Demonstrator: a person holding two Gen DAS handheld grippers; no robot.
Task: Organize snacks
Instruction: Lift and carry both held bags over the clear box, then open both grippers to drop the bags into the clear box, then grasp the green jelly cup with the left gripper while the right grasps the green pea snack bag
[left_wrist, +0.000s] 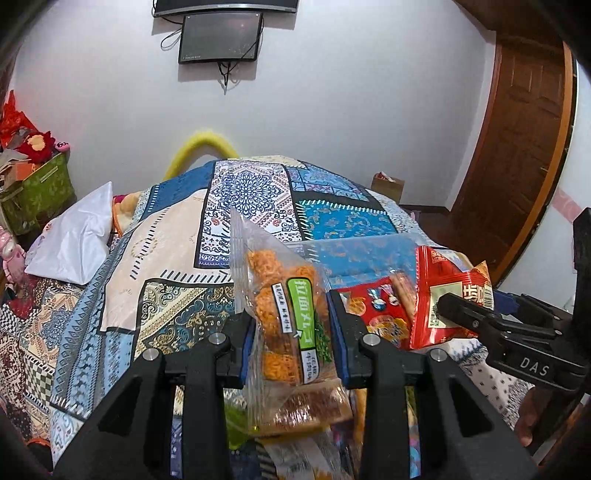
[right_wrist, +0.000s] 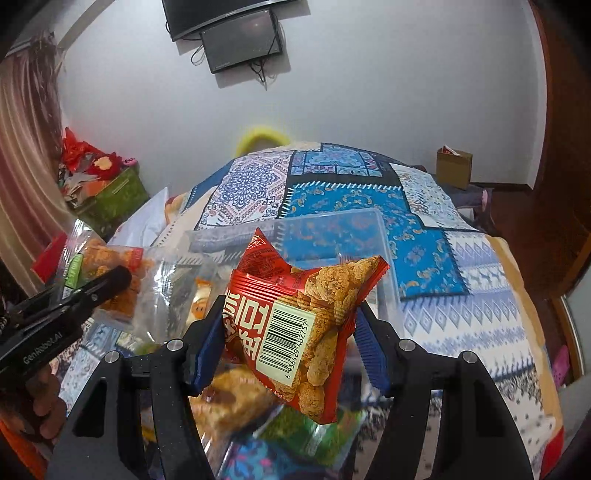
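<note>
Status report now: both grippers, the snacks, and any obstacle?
Left gripper shut on clear snack bag. Right gripper shut on red snack packet. Clear plastic bin ahead on bed, open; nothing blocking.

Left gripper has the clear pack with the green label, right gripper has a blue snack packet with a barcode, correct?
Not quite: the snack packet in the right gripper is red, as the right wrist view shows. The left gripper does hold the clear pack with the green label.
</note>
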